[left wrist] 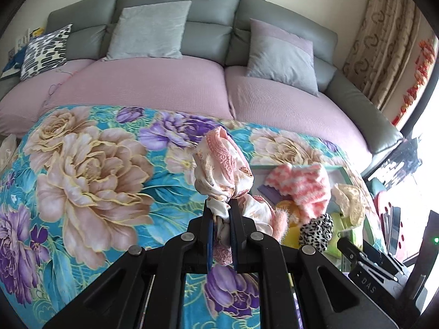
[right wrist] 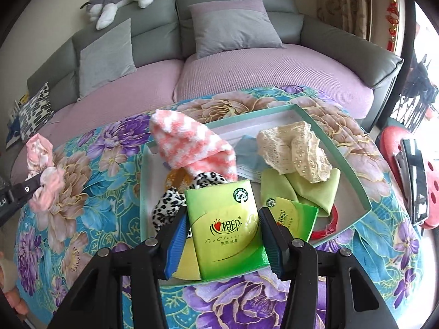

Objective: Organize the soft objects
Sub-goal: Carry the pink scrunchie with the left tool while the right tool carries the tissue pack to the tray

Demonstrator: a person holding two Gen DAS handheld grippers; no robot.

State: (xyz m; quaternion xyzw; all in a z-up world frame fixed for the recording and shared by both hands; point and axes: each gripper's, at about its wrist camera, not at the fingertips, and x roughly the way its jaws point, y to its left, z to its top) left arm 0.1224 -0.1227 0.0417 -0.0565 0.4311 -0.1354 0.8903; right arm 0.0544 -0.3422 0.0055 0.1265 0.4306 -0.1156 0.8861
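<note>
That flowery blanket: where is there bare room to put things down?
The floral blanket is free across its whole stretch left of the teal tray, up to the lilac sofa seat. The tray is crowded: fuzzy pink sock, lace piece, green cloth, tissue packs.

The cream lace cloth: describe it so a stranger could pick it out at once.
Start at the flowered blanket in front of the sofa and find the shallow teal-rimmed tray lying on it. The cream lace cloth is crumpled toward the tray's far right side, resting partly on a folded green cloth. It alone is pale and full of eyelet holes; its neighbours are fluffy pink-and-white, leopard-spotted or plain green.
</note>
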